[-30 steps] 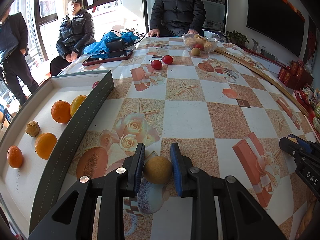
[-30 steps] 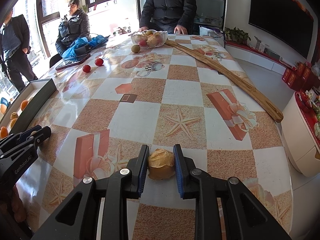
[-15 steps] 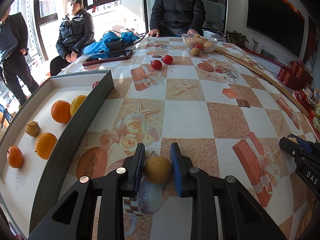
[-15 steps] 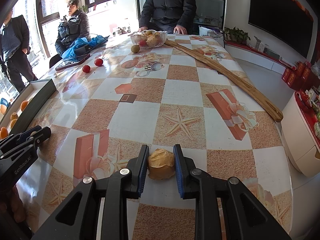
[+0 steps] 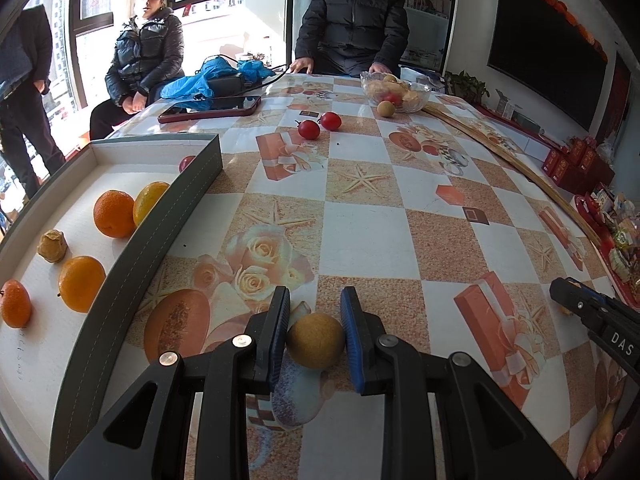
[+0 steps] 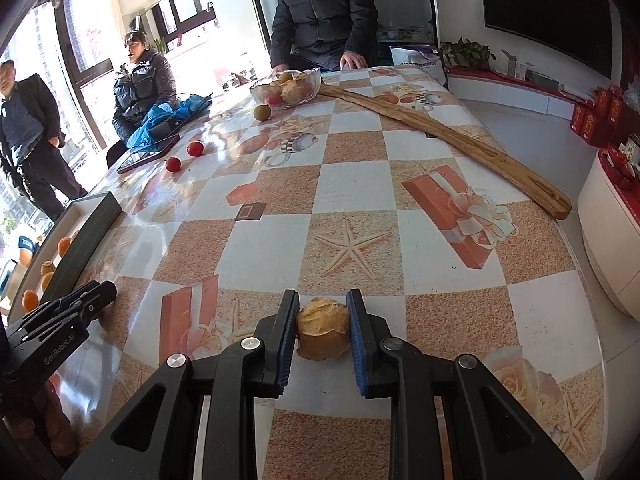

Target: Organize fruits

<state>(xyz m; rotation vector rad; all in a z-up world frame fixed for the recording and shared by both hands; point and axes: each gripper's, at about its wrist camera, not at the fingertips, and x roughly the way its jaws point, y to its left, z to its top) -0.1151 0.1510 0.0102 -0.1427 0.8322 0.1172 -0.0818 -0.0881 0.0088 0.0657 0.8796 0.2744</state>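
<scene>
Shallow tray (image 5: 120, 276) on the table's left edge holds oranges (image 5: 114, 213) and one husked fruit. Just right of the tray, left gripper (image 5: 315, 334) is clamped on a round brown longan-like fruit (image 5: 315, 340): firm, smooth, likely to roll, best pinched across its middle. Farther right, right gripper (image 6: 322, 326) pinches a papery husked fruit (image 6: 322, 328): light, crushable, wants gentle pressure.

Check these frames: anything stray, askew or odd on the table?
Three fruits lie loose on the tablecloth, outside any container: two red tomatoes and a small brown fruit beside the glass bowl. A long wooden stick runs diagonally along the table's right side. Nothing looks spilled or damaged.
</scene>
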